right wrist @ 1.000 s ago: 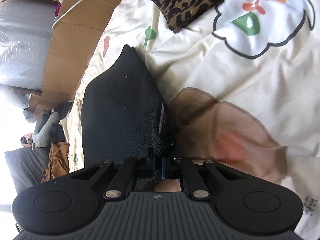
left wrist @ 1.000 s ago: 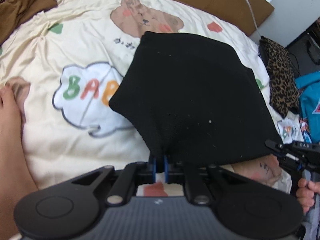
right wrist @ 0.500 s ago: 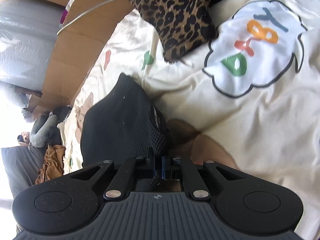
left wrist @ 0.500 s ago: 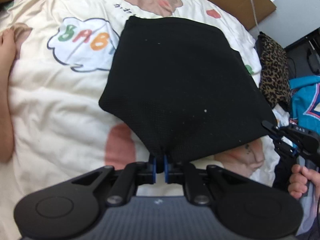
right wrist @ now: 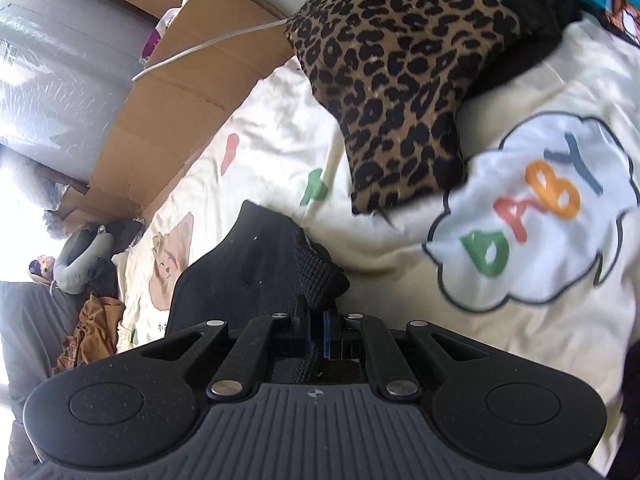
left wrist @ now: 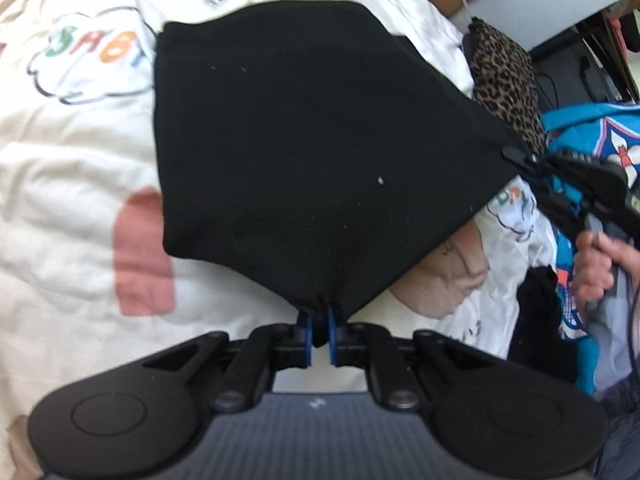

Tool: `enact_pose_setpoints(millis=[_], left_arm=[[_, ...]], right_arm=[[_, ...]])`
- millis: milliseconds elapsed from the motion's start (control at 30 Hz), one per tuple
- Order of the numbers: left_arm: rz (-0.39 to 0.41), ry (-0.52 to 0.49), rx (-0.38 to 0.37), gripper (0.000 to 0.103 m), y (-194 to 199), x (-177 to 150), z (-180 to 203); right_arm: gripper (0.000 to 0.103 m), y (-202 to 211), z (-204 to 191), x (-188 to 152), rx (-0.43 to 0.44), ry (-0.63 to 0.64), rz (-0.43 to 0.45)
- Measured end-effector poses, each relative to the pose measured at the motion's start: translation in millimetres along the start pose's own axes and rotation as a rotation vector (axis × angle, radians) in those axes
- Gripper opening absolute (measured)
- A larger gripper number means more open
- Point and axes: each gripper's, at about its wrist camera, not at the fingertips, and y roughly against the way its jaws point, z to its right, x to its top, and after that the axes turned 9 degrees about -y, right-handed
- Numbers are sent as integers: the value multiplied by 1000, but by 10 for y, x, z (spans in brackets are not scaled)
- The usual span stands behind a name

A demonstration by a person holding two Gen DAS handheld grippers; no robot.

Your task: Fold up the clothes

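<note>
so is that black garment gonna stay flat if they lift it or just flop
Likely floppy: the black garment puckers where the left gripper pinches it and sags between there and the right gripper. Probably light, since two corner pinches hold it.

Black garment (left wrist: 312, 152) now spread wider and flatter between the grippers than a second ago. Near edge drawn back over the sheet (left wrist: 72, 184); pink patch (left wrist: 144, 252) uncovered at left. Right gripper (left wrist: 520, 160) higher in left view. Leopard cushion (right wrist: 400, 80) and "BABY" cloud (right wrist: 532, 208) loom closer in right view.
</note>
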Motion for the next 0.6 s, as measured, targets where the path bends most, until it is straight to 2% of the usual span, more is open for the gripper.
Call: enact_pose_setpoints(millis=[267,600], left_arm=[[-67,-12,-63,6,-264,-124,244],[-75,50,-111,5,-538,-180,377]], right_arm=[[4,-95,45,214,-19,12,11],[4,-246,182,425,-62,18,10]])
